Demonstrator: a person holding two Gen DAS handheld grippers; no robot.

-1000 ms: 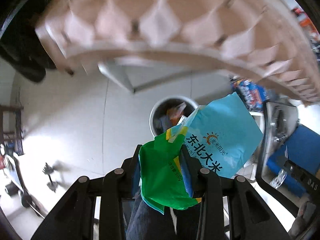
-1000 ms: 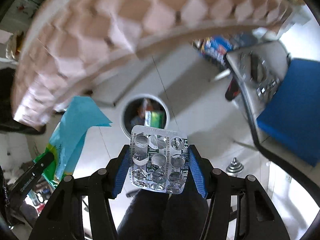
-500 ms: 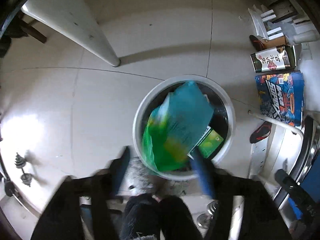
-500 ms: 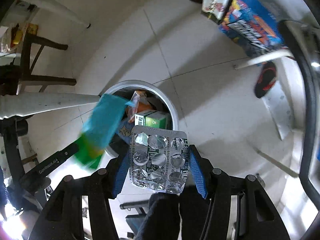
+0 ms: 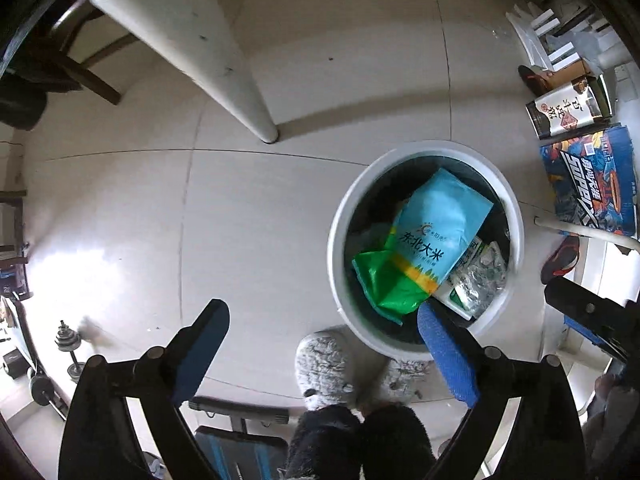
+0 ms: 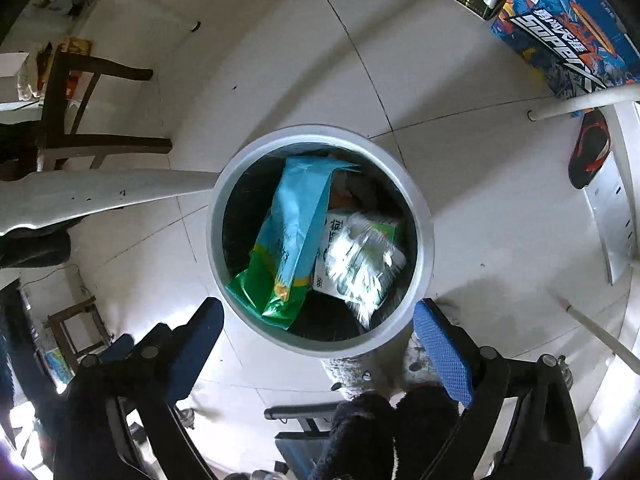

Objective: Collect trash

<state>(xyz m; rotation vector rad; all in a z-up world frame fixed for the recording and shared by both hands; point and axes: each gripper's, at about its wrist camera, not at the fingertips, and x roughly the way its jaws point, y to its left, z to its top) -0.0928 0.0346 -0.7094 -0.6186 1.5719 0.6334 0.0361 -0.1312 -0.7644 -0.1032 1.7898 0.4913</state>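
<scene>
White plastic rings the round trash bin that I see below both of my grippers, standing on pale floor tiles. My left gripper points straight down with its blue-padded fingers spread wide; its jaws have just been opening and nothing sits between them now. The blue and green rice bag lies inside the bin, slanted, its green end toward the near rim and its blue end toward the far side. In the left wrist view the bin sits right of centre, and the gripper's right finger overlaps its near rim in the picture.

My right gripper is likewise wide apart over the bin, its jaws having just opened, and no thing is between the pads. The silver blister pack appears blurred in the bin, to the right of the rice bag and over a white and green carton; I cannot tell whether it has come to rest.

Near the bin's near side stand the person's grey fluffy slippers, with dark trouser legs below them in the picture. A white table leg meets the floor left of and beyond the bin. To the far right lie a blue printed box and a dark carton with Chinese lettering. Small dumbbells rest at the near left.
</scene>
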